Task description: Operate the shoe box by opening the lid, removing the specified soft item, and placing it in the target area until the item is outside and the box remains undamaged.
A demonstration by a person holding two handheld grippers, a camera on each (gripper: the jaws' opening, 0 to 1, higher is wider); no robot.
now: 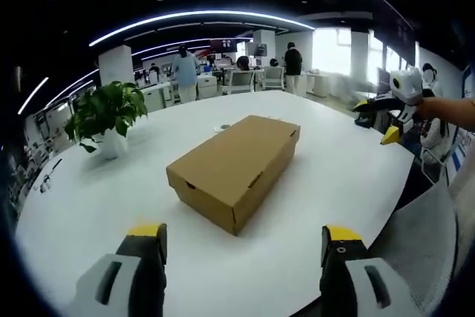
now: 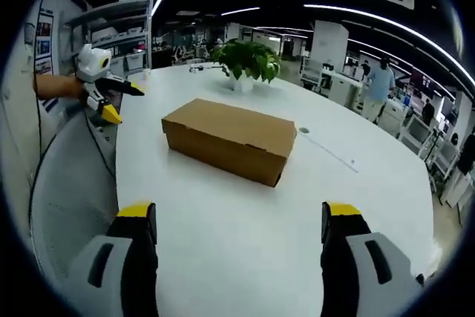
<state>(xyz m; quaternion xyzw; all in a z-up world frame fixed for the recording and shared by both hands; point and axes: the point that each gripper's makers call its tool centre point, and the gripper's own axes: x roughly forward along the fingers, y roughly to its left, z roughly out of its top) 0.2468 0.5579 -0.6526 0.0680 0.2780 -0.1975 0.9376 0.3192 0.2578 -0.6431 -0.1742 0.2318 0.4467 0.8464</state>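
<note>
Shoe box (image 1: 234,168) sits shut mid-table (image 1: 349,176), near a potted plant (image 1: 107,116). Left gripper (image 1: 245,246) and right gripper (image 2: 237,224) hover apart from it, jaws spread, empty. Cardboard looks light, stiff, crushable; I'd lift the lid's long front edge.

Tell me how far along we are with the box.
Nothing looks done yet: the box sits shut on the table, lid flat, no item out. Nothing is in hand: the left gripper and right gripper are both open, short of the box and apart from it. Left: open the lid, take out the soft item, place it in the target area.
</note>
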